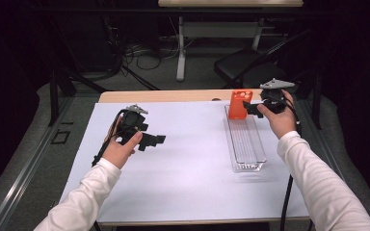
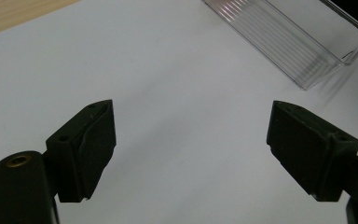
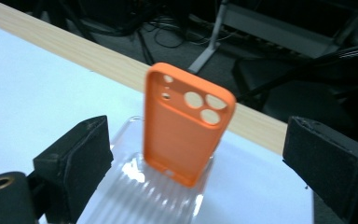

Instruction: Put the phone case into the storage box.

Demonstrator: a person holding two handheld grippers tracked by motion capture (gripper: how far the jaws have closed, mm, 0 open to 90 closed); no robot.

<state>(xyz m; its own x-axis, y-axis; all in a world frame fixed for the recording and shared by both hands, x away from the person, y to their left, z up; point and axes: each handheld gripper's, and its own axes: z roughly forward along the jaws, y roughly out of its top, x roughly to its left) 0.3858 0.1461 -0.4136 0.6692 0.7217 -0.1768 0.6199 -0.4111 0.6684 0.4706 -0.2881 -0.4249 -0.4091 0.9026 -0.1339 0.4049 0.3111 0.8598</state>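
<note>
In the high view, the left gripper (image 1: 160,139) is held in the left hand (image 1: 120,150) at the centre left of the frame, low over the white sheet (image 1: 188,163) that covers the table (image 1: 164,96), with the white-sleeved forearm coming in from the bottom left. In the left gripper view its jaws are seen set wide apart with nothing between them, only bare white sheet, and the near end of a clear plastic tray (image 2: 303,42) is seen at the upper right. The right gripper (image 1: 246,108) is held in the right hand (image 1: 279,118) at the upper right of the high view, raised near the far end of the tray (image 1: 245,144), the forearm rising from the bottom right corner. In the right gripper view its jaws are also spread wide, and an orange phone case (image 3: 186,126) is seen between and beyond them at the frame's centre, upright and slightly tilted, its lower end resting in the ribbed tray (image 3: 154,196). Whether a jaw is touching the case cannot be told.
</note>
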